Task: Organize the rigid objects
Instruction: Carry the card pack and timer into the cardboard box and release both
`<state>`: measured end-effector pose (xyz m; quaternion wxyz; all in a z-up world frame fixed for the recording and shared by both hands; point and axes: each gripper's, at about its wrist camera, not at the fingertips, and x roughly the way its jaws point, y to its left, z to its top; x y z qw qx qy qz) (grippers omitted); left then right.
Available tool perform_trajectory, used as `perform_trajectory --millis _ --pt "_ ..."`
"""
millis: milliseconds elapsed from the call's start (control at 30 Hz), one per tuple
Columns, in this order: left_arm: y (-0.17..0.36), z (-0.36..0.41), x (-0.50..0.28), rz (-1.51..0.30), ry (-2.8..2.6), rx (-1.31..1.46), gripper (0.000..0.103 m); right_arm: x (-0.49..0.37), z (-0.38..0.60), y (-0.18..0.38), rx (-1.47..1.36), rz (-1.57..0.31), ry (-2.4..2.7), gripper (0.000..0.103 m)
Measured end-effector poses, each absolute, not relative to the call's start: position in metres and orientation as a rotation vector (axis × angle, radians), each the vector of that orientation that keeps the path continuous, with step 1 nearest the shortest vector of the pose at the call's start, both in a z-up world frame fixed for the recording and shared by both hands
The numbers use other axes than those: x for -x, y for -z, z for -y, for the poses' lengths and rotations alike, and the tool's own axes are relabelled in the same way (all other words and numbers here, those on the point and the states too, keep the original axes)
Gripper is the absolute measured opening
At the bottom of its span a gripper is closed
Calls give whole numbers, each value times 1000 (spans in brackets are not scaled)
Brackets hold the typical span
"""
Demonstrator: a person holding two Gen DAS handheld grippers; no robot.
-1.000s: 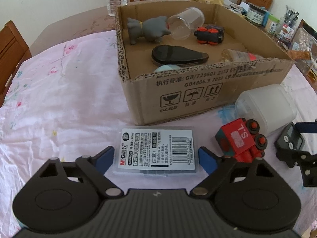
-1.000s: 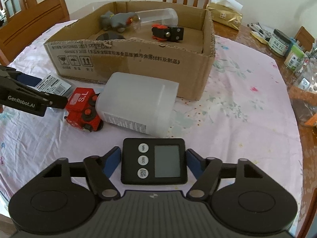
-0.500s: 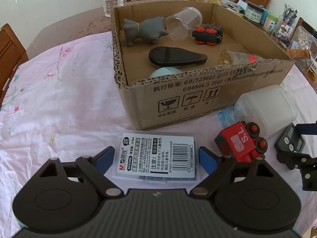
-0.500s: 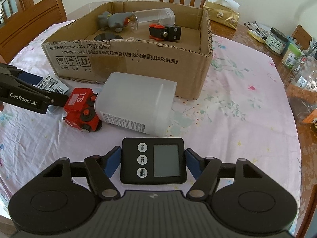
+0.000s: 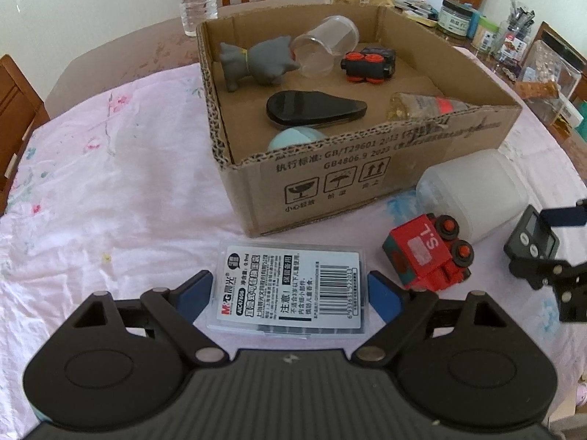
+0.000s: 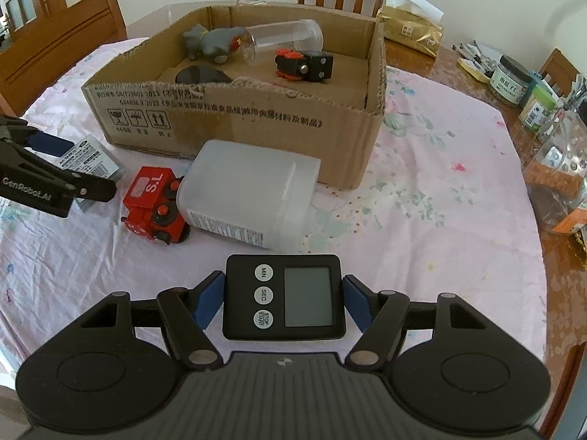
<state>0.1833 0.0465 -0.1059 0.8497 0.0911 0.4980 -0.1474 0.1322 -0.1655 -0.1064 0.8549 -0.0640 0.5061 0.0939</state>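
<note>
The left gripper [image 5: 290, 286] is clamping a flat clear plastic case [image 5: 288, 286] by its two short ends, and the right gripper [image 6: 282, 299] is pinching a black kitchen timer [image 6: 284, 297] across its sides; both things are sitting low over the pink tablecloth [image 5: 110, 190], just in front of the open cardboard box [image 5: 367, 168]. The job now, as I judge it, is carrying each one over the near wall and setting it on the box floor. Both grips are looking square, so squeezing harder is gaining nothing; lifting straight up before travelling forward is what is mattering, since the wall is standing close ahead. The red toy train [image 6: 154, 205] and the frosted plastic jar [image 6: 245, 198] are lying between the two hands, so each hand is better keeping to its own side. Inside, bare cardboard is showing near the right wall, suiting the timer.
</note>
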Motion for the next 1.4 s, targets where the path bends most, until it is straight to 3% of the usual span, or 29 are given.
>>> perform_trajectory --millis 633,1100,1233,1400 --pt "29 -41 -165 -987 368 -204 89 -176 183 25 217 -911 -321 74" --pt "2 -45 -161 -938 291 -171 89 -257 163 41 246 -916 -348 75" --pt "-1 -45 -166 -930 275 -162 89 -261 162 44 217 -906 -334 98" --pt "-5 -41 -178 -909 279 -166 89 -252 165 37 185 -895 -313 103"
